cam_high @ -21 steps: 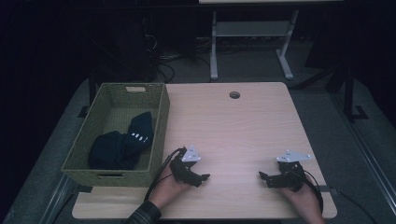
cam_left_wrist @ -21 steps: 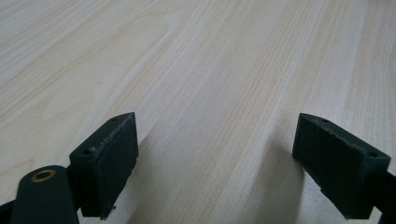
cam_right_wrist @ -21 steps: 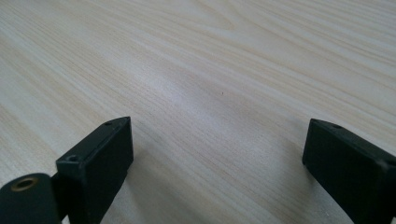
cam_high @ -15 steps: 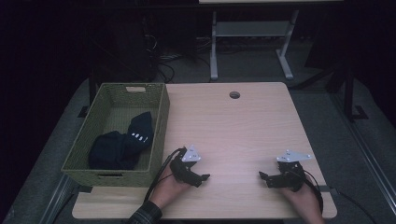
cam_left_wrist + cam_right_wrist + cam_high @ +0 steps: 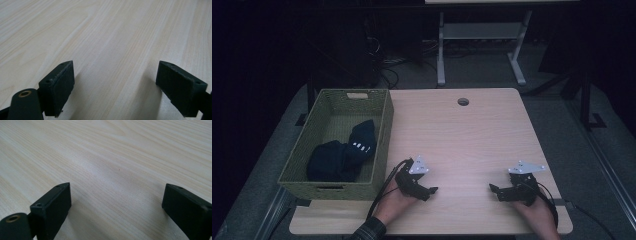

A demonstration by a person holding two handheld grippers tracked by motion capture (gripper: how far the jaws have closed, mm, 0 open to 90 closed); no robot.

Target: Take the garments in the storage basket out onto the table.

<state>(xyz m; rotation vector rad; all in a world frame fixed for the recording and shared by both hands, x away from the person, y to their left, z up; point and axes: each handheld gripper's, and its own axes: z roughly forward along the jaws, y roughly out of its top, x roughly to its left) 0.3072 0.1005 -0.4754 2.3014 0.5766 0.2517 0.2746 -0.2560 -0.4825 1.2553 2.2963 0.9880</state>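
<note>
Jaws of both grippers stand wide apart and hold nothing — this we can say first. From the high view, we see the left gripper and the right gripper resting low on the near part of the desk, each in a hand, and well apart from one another. The dark socks lie inside the green woven basket, which stands at the left edge of the desk, just beside the left gripper. No other piece of clothing lies on the desk top, so we judge that the putting away is finished, or very close to it — what is left seems only to rest the tools.

From the left gripper view, we look along the left gripper: the two black pads are far from each other, and between them is only bare pale wood.

From the right gripper view, the right gripper shows the same picture, with the pads spread wide over empty wood grain and nothing gripped.
</note>
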